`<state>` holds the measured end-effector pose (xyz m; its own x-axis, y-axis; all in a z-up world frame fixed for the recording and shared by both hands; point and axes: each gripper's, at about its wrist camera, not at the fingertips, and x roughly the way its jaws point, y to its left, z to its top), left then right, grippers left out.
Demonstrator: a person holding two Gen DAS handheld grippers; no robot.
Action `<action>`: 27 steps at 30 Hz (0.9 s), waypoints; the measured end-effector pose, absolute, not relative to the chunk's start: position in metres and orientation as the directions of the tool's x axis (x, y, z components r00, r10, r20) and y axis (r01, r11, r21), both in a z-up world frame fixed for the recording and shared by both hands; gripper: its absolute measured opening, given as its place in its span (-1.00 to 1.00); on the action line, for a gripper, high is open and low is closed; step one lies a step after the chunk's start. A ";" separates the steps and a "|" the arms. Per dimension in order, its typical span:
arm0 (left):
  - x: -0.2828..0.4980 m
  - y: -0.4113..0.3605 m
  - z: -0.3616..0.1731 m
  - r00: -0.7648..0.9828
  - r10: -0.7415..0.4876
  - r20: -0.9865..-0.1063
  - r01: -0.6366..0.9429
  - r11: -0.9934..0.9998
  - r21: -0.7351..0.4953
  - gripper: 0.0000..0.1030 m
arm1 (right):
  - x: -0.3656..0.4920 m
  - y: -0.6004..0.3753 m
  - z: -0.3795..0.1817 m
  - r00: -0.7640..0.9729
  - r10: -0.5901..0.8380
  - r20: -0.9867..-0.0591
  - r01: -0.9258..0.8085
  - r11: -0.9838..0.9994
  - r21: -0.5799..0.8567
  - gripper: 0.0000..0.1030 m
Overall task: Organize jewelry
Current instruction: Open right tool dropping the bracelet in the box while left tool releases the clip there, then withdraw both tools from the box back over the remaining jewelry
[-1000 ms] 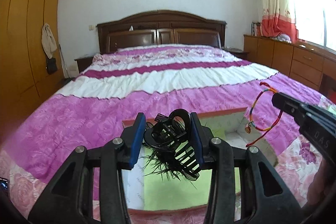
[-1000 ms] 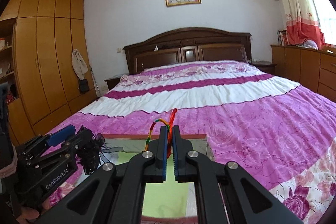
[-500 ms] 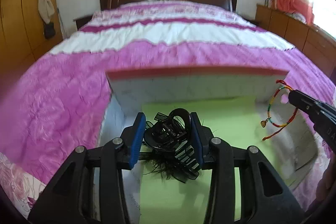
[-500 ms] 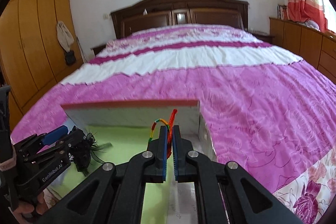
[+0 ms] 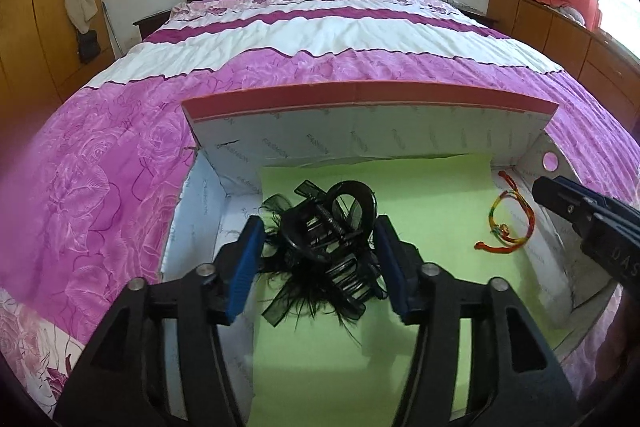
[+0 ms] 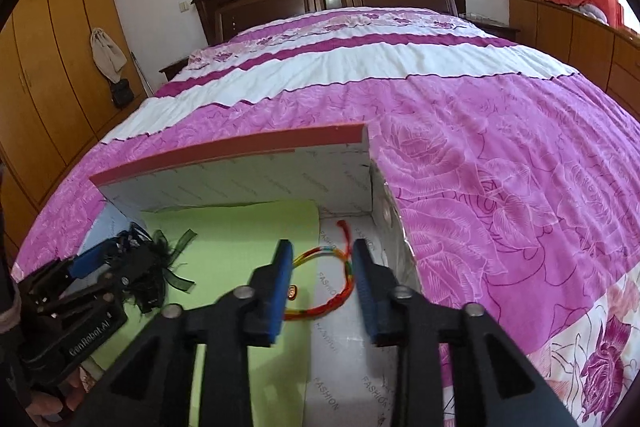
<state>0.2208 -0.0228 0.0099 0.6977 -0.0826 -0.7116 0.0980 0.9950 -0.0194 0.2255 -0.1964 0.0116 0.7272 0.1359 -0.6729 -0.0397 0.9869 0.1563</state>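
Observation:
An open cardboard box [image 5: 360,131] with a green paper lining lies on the bed. My left gripper [image 5: 318,259] is open inside it, its blue pads apart on either side of a black feathered hair claw [image 5: 324,239] that rests on the green paper. My right gripper [image 6: 322,279] is open over the box's right side. A rainbow cord bracelet [image 6: 332,287] lies on the box floor between its fingers; the bracelet also shows in the left wrist view [image 5: 508,223]. The left gripper and claw also show in the right wrist view [image 6: 136,271].
The box [image 6: 240,179] has a raised back wall with a red rim and low side walls. A pink and white quilt [image 5: 320,39] covers the bed around it. A dark wooden headboard, wardrobes on the left and drawers on the right stand farther off.
Both grippers have lowered into the box and opened. The hair claw and the bracelet have been let go and now lie on the box floor.

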 end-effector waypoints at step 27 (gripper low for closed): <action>0.137 -0.002 0.086 0.789 -0.163 -0.592 0.120 0.987 -0.111 0.25 | 0.121 -0.194 0.098 0.852 0.215 -0.476 -0.114 0.966 0.232 0.26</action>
<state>0.1367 -0.0018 0.0857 0.7893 -0.1628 -0.5921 0.1202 0.9865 -0.1110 0.1209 -0.1944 0.0984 0.8524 0.2152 -0.4765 -0.1143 0.9660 0.2318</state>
